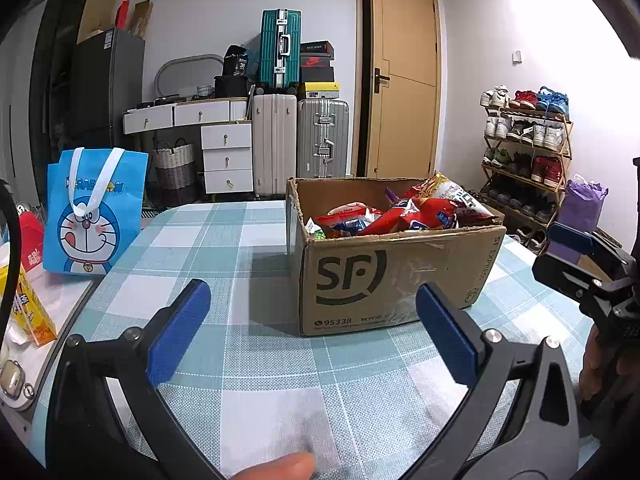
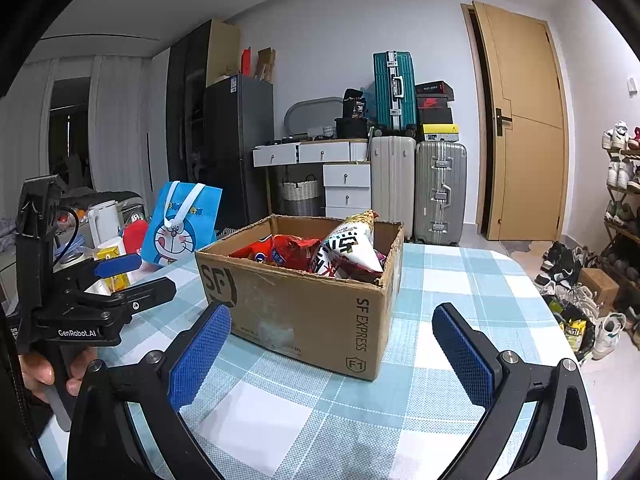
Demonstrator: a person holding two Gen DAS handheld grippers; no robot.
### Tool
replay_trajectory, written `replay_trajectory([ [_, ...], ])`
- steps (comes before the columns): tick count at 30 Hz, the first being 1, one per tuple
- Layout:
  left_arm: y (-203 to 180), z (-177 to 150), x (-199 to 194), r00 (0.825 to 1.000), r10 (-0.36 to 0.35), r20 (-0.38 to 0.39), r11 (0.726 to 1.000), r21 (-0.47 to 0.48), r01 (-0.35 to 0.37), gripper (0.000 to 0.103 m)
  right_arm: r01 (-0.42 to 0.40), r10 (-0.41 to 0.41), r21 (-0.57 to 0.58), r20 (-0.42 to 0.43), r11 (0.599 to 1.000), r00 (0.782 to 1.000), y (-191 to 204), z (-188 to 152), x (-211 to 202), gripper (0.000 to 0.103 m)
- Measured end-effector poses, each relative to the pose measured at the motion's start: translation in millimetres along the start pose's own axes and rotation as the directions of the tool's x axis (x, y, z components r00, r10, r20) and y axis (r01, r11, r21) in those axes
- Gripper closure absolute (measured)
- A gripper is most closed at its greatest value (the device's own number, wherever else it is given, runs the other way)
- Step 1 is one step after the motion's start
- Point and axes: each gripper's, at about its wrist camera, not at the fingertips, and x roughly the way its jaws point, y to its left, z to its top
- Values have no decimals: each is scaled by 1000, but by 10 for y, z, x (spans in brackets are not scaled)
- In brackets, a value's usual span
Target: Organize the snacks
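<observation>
An open cardboard SF box stands on the checked tablecloth, also in the right wrist view. It holds several snack packets: red ones and a white and red bag. My left gripper is open and empty, just in front of the box. My right gripper is open and empty, near the box's front corner. Each gripper shows at the edge of the other's view, the right one and the left one.
A blue Doraemon bag stands at the table's left. A yellow drink carton and a red packet lie at the left edge. Suitcases, drawers and a shoe rack stand beyond the table.
</observation>
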Motion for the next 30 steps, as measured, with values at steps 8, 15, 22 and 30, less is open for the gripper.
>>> replay_trajectory([
  [8, -1, -1, -2, 1000, 0, 0, 1000, 1, 0, 0, 1, -1, 3, 0, 1000, 1000, -13, -9, -7, 0],
  [15, 0, -4, -1, 1000, 0, 0, 1000, 0, 0, 0, 0, 0, 3, 0, 1000, 1000, -15, -12, -5, 0],
  [22, 1, -3, -4, 1000, 0, 0, 1000, 0, 0, 0, -1, 1, 3, 0, 1000, 1000, -16, -8, -7, 0],
  [30, 2, -5, -1, 1000, 1, 0, 1000, 0, -1, 0, 0, 0, 3, 0, 1000, 1000, -15, -12, -5, 0],
])
